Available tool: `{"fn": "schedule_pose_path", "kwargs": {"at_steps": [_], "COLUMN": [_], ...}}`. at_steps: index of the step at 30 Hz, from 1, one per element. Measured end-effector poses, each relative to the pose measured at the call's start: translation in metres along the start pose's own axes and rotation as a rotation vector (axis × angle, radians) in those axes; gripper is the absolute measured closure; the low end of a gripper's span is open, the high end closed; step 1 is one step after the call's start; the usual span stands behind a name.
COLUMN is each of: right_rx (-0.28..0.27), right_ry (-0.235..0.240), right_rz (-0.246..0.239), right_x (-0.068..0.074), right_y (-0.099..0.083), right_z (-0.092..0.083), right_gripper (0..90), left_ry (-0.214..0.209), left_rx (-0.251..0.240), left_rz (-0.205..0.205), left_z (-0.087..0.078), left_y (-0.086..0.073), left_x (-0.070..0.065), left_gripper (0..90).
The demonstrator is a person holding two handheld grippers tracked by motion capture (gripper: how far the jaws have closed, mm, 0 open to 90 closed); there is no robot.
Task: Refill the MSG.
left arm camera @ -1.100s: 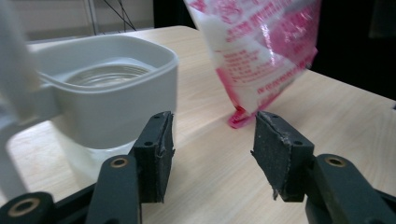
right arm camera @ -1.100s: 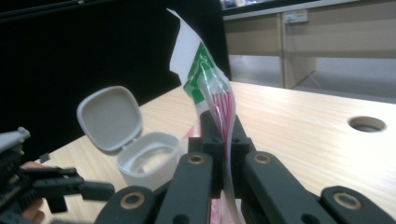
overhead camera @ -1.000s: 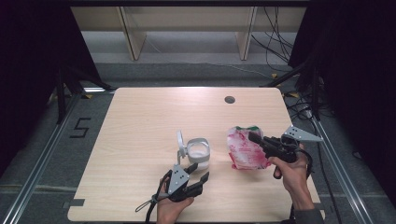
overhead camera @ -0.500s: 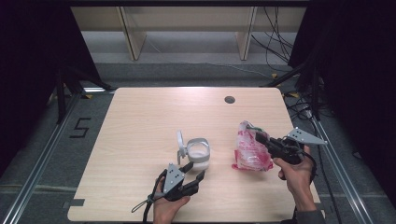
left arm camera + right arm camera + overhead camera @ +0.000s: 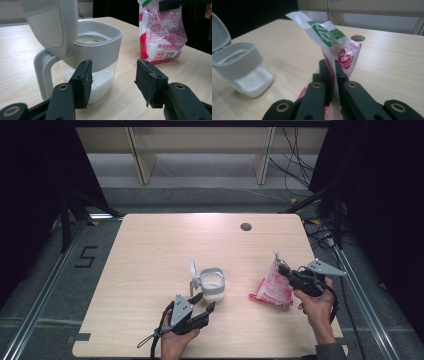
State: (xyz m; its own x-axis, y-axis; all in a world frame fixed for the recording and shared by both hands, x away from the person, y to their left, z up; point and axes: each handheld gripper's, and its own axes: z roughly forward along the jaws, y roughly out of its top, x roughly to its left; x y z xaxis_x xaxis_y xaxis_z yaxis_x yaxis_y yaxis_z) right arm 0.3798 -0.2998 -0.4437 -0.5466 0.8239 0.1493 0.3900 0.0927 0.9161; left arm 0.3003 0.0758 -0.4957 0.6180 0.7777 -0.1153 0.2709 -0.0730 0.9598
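Right tool [image 5: 287, 271] clamped on top of red-and-clear plastic bag [image 5: 275, 287], right of lidded grey plastic jug [image 5: 212, 285]; left tool [image 5: 202, 301] held apart, just before jug.

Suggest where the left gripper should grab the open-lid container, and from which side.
Best bet: the container body, across its flat side walls below the grey collar. The left gripper already faces it, jaws open, and could come in level from the near side. The raised lid blocks a top approach, and the handle loop looks thin.

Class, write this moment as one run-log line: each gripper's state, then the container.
left gripper: open, facing container | right gripper: shut on bag top, bag base on table | container: lid up, part-filled, white grains
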Motion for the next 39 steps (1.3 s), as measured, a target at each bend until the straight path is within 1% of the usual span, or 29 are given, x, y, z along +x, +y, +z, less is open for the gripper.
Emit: {"fn": "schedule_pose_path", "kwargs": {"at_steps": [1,3,4,6,8,10,11,12,13,14,15,17,18,19,21,22,23,24,26,27,29,30,32,33,34,35,36,38,39], "right_rx": [0.008,0.018,0.021,0.013,0.019,0.027,0.044,0.034,0.051,0.055,0.049,0.057,0.075,0.066,0.071,0.093,0.098,0.084,0.101,0.094,0.084,0.088,0.086,0.084,0.091,0.099,0.1,0.101,0.102], "right_ry": [-0.004,-0.018,-0.012,-0.016,-0.017,-0.02,-0.029,-0.034,-0.029,-0.049,-0.049,-0.062,-0.061,-0.07,-0.064,-0.081,-0.069,-0.094,-0.106,-0.102,-0.119,-0.123,-0.128,-0.12,-0.127,-0.144,-0.137,-0.157,-0.163], "right_rz": [-0.02,-0.004,0.011,0.013,-0.036,-0.017,-0.011,-0.015,0.001,-0.002,0.012,-0.018,-0.031,-0.037,-0.025,-0.044,-0.022,-0.028,0.015,0.03,0.009,0.028,0.051,0.004,0.048,0.057,0.059,0.053,0.07], "right_x": [-0.002,-0.002,-0.002,0.0,-0.004,-0.003,-0.002,-0.003,-0.002,-0.002,-0.002,-0.004,-0.005,-0.006,-0.007,-0.009,-0.008,-0.009,-0.009,-0.011,-0.015,-0.015,-0.014,-0.018,-0.015,-0.014,-0.014,-0.016,-0.016], "right_y": [0.0,-0.004,-0.003,-0.003,-0.003,-0.003,-0.004,-0.005,-0.005,-0.006,-0.007,-0.007,-0.007,-0.008,-0.009,-0.008,-0.008,-0.01,-0.012,-0.013,-0.014,-0.014,-0.014,-0.014,-0.015,-0.015,-0.015,-0.016,-0.016], "right_z": [0.0,0.002,0.002,0.003,0.005,0.004,0.004,0.005,0.005,0.005,0.007,0.008,0.008,0.01,0.01,0.01,0.01,0.01,0.01,0.01,0.01,0.009,0.008,0.009,0.008,0.009,0.009,0.008,0.008], "right_gripper": [90.0,90.0,90.0,90.0,90.0,89.7,89.5,89.0,88.5,87.6,87.1,86.2,85.6,84.8,83.5,82.4,80.9,79.2,77.0,75.9,73.9,72.7,72.5,72.5,72.5,72.5,72.3,68.8,66.7], "left_ry": [0.008,0.007,0.013,0.012,0.017,0.02,0.021,0.018,0.019,0.019,0.018,0.02,0.025,0.021,0.021,0.019,0.02,0.018,0.017,0.018,0.019,0.027,0.024,0.03,0.028,0.028,0.029,0.03,0.028], "left_rx": [0.0,-0.009,-0.002,-0.015,0.002,0.002,0.009,0.004,0.003,0.006,0.009,-0.003,0.006,-0.001,-0.002,-0.004,-0.003,-0.007,0.006,0.004,-0.009,0.001,-0.008,0.003,0.001,-0.001,0.0,0.004,0.0], "left_rz": [-0.008,-0.009,-0.003,-0.016,-0.014,-0.015,-0.017,-0.014,-0.015,-0.017,-0.018,-0.018,-0.014,-0.021,-0.027,-0.026,-0.023,-0.028,-0.028,-0.035,-0.03,-0.03,-0.036,-0.033,-0.034,-0.033,-0.035,-0.034,-0.034], "left_z": [-0.001,0.0,-0.002,-0.002,-0.003,-0.003,-0.004,-0.004,-0.004,-0.004,-0.005,-0.005,-0.006,-0.005,-0.005,-0.005,-0.005,-0.005,-0.005,-0.005,-0.005,-0.006,-0.005,-0.006,-0.006,-0.006,-0.006,-0.006,-0.007], "left_y": [0.0,-0.001,-0.001,-0.001,-0.001,-0.002,-0.002,-0.002,-0.002,-0.002,-0.003,-0.002,-0.002,-0.002,-0.003,-0.003,-0.002,-0.003,-0.003,-0.003,-0.003,-0.002,-0.003,-0.003,-0.003,-0.003,-0.003,-0.003,-0.003], "left_x": [0.0,0.002,0.003,0.005,0.007,0.007,0.007,0.008,0.009,0.009,0.009,0.01,0.011,0.011,0.012,0.012,0.012,0.012,0.013,0.013,0.014,0.014,0.015,0.015,0.015,0.015,0.015,0.014,0.014], "left_gripper": [46.6,46.8,46.8,46.7,46.7,46.5,46.5,46.5,46.5,46.5,46.4,46.3,46.4,46.4,46.3,46.2,46.3,46.3,46.3,46.2,46.2,46.2,46.2,46.2,46.2,46.2,46.2,46.1,46.1]}}
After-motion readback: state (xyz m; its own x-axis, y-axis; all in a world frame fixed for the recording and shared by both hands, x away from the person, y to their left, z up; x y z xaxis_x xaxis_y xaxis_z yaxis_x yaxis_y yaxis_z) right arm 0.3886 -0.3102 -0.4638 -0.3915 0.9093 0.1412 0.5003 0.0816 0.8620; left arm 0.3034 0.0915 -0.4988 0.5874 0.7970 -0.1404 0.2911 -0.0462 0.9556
